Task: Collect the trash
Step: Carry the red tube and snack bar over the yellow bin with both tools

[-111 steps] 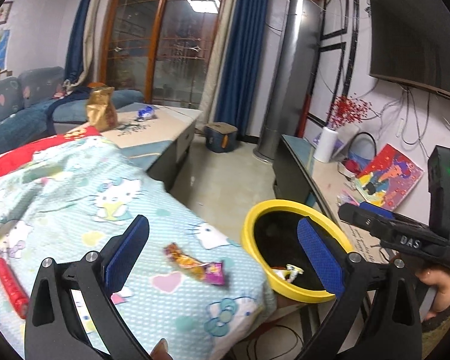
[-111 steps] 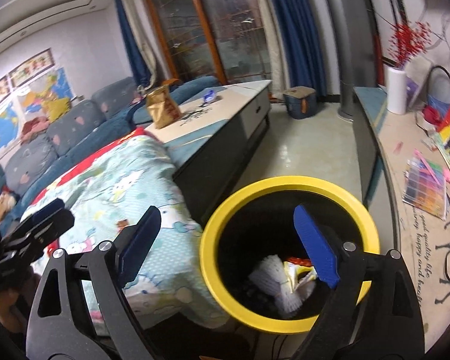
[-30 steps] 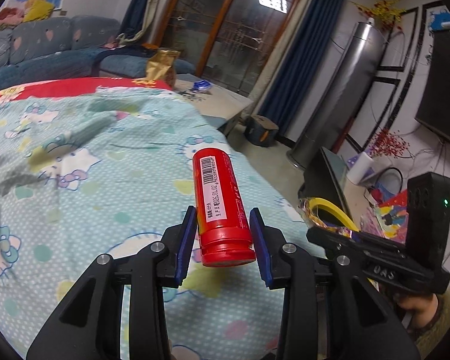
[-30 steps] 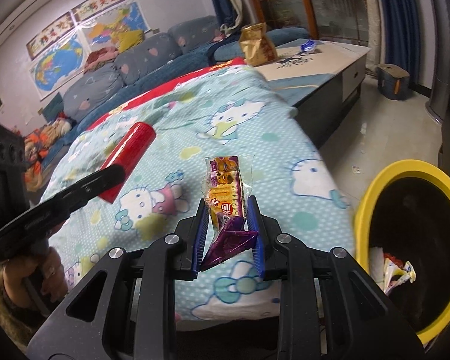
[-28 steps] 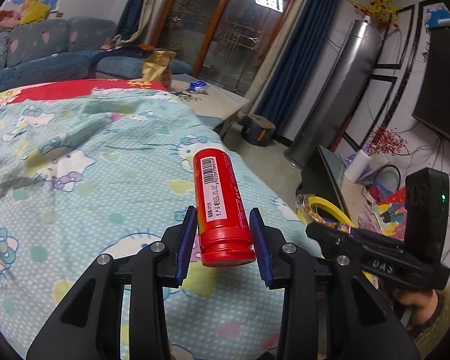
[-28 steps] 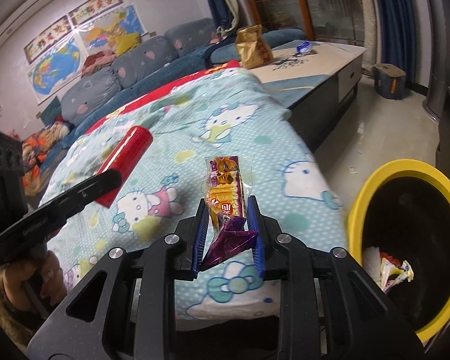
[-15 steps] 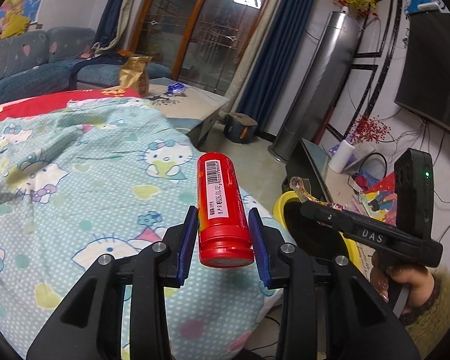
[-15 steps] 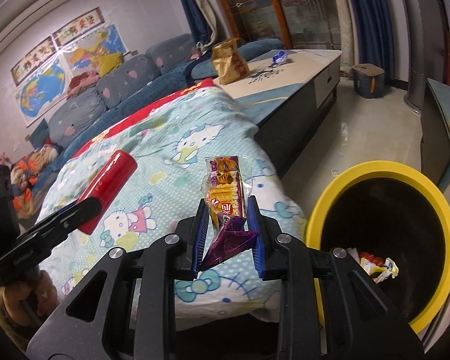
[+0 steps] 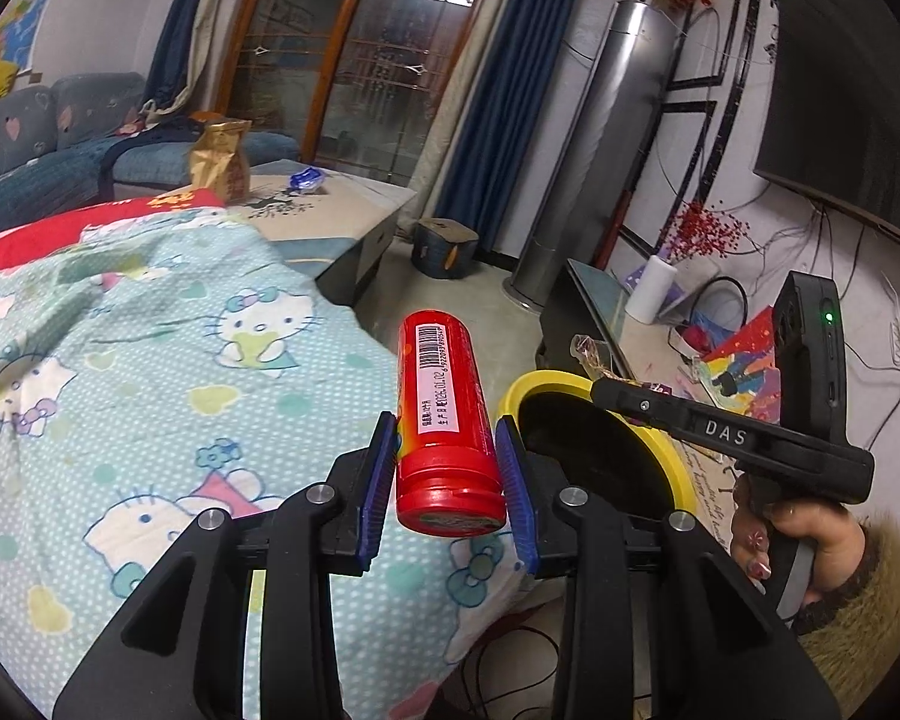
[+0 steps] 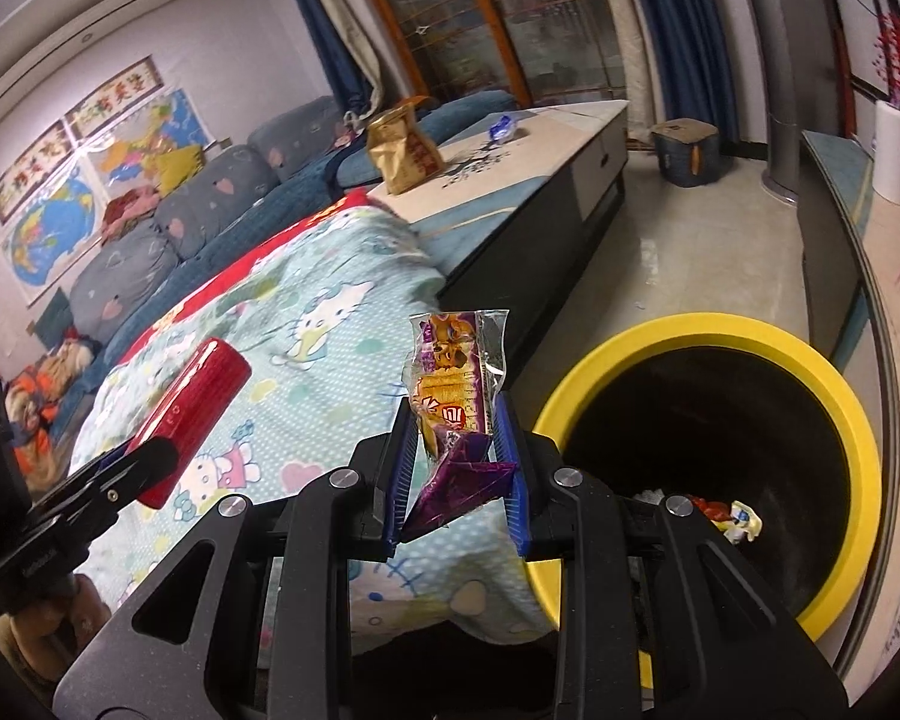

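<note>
The round black bin with a thick yellow rim point(image 10: 714, 330) stands on the floor at the foot corner of the pale blue cartoon-cat bedspread point(image 9: 150, 360), and its mouth is what both loads have to reach. A few scraps already lie at its bottom.

In the right wrist view the bin fills the right half of the picture, its near rim just beside and below the right gripper point(image 10: 456, 450); in the left wrist view the same yellow rim point(image 9: 678, 468) shows only as a crescent to the right of the left gripper point(image 9: 447, 468), partly behind the right tool's black body. So the right hand is the nearer one, and in my judgement it needs only a short carry rightward and forward to hang over the opening, while the left has to cross the bed corner first.

The left gripper's blue pads are closed narrow on the base of a red plastic cylinder with a white barcode label point(image 9: 441, 402), whose long axis runs straight out along the fingers, away from the camera.

The right gripper is pinched nearly closed on a crinkled purple-and-orange foil snack wrapper point(image 10: 456, 396), which stands up between the pads, its clear top edge above them.
</note>
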